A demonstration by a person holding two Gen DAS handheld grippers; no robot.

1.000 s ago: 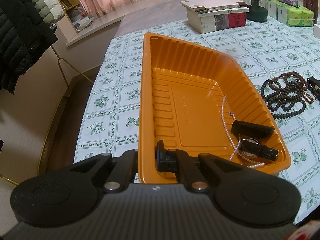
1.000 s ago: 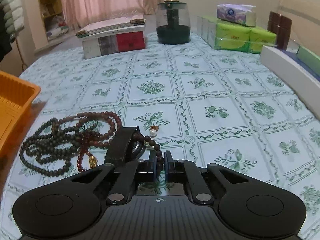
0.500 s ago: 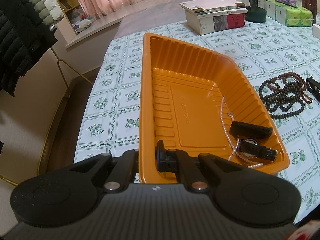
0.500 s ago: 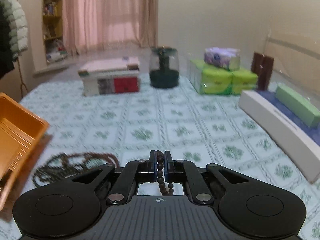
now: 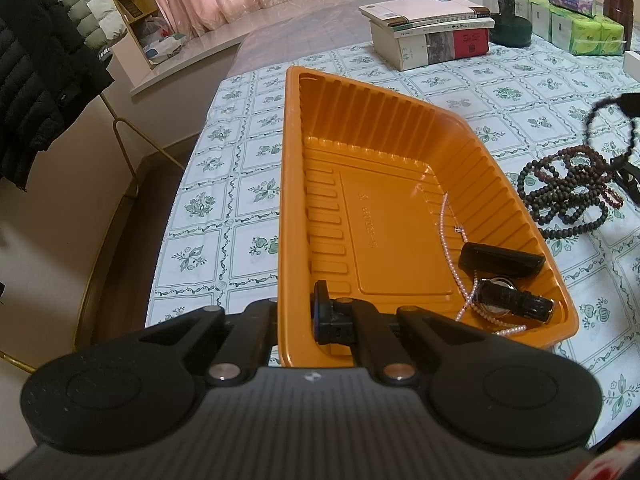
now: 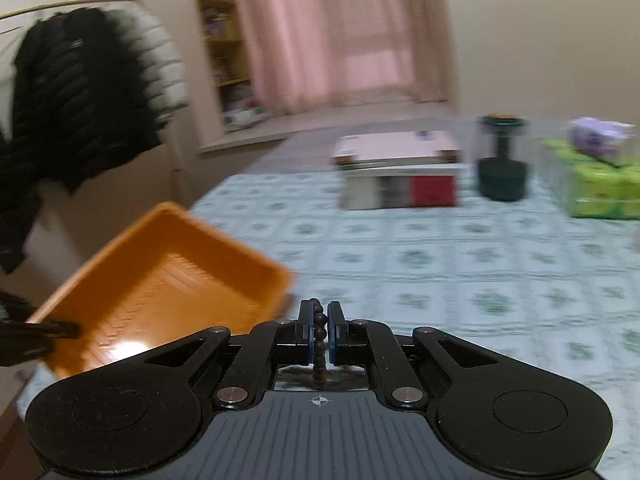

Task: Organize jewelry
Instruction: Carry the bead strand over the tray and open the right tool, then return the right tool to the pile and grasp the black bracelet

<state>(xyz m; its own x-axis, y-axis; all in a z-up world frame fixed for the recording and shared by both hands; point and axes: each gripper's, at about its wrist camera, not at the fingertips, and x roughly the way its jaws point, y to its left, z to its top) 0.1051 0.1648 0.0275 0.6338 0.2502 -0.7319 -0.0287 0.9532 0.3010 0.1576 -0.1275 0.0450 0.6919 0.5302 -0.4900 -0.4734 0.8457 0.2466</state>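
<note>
Bead strand mostly behind right claw

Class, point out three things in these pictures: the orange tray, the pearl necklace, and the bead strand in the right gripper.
orange tray [image 5: 392, 216], left wrist view, bare floor.
pearl necklace [image 5: 450, 240], left wrist view, strand's middle.
bead strand [image 6: 319, 320], right wrist view, beads between the pads.

Tray: glossy ribbed orange plastic. Tablecloth: smooth printed, prob. vinyl. Beads: dark, semi-matt.

The right hand-held gripper now rides above the counter with the dark bead string lifted off the bead pile, facing the orange tray.
</note>
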